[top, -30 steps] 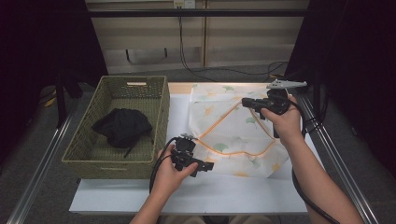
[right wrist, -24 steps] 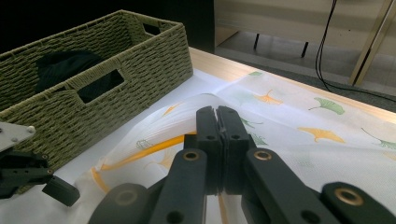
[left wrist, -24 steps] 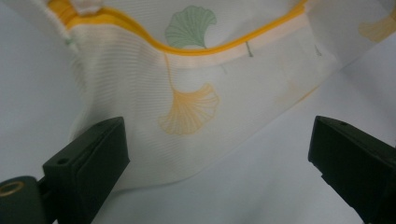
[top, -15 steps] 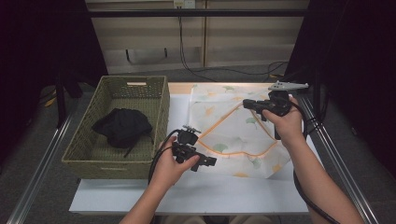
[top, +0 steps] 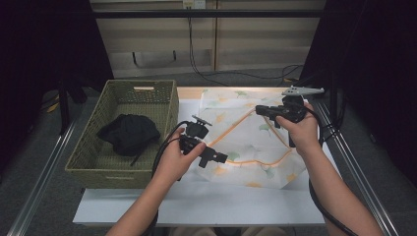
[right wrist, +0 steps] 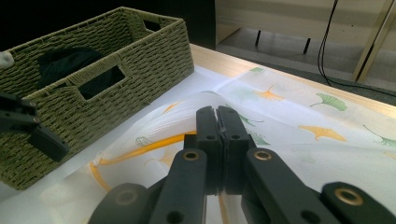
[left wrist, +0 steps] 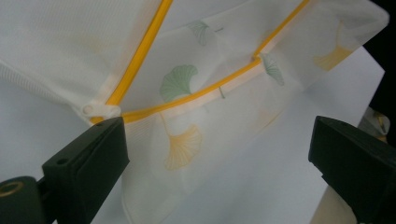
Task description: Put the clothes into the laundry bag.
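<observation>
The white ginkgo-print mesh bag (top: pixel 251 142) is lying on the counter (top: pixel 196 201), its orange zipper (left wrist: pixel 140 51) running diagonally. The right gripper (top: pixel 265 110) is pinching its upper layer, the left gripper (top: pixel 221 158) gaping beside its corner. The wicker basket (top: pixel 93 162) is holding dark clothing (top: pixel 129 133).

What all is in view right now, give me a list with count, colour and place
Mesh laundry bag: one, white with green and yellow leaf print and an orange zip, spread on the table right of the basket, its upper edge lifted.
Wicker basket: one, olive green, on the table's left side.
Dark garment: one, black, bunched inside the basket.
Table: one, white top with a wooden far edge.
Left gripper: one, black, jaws open, at the bag's near left corner.
Right gripper: one, black, jaws shut on the bag's lifted edge.
</observation>
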Demonstrator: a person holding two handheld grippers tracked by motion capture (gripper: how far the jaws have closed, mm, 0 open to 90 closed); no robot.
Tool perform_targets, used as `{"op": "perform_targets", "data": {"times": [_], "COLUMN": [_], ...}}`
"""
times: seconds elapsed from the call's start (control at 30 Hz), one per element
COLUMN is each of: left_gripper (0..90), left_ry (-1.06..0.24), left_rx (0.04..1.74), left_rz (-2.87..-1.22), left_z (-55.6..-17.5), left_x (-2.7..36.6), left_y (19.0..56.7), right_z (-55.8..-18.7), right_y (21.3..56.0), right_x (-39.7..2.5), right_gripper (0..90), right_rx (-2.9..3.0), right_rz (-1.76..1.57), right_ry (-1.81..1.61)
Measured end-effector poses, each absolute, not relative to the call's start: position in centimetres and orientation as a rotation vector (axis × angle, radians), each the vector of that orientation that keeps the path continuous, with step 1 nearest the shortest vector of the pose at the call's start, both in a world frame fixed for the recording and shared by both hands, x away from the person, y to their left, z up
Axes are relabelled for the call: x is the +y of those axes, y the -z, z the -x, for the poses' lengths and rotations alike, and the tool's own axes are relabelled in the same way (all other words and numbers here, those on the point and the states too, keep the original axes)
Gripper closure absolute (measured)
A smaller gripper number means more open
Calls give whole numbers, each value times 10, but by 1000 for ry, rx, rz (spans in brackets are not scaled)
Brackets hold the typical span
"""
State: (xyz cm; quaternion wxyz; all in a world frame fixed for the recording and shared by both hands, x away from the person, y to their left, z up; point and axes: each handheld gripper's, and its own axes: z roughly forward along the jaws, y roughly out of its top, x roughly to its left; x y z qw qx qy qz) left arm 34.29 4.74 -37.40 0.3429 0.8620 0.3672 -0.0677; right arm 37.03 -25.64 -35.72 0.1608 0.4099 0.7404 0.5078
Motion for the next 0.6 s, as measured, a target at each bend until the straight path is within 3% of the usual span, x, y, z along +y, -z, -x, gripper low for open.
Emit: {"op": "perform_targets", "data": {"times": [0.6], "left_gripper": [48], "left_ry": [149], "left_rx": [968], "left_rz": [-2266], "left_z": [-366], "left_x": [70], "left_y": [344], "right_z": [-367], "right_y": [359], "right_x": [-256], "right_gripper": [891], "right_rx": [2109], "right_rz": [-1177], "right_ry": [-1452]}}
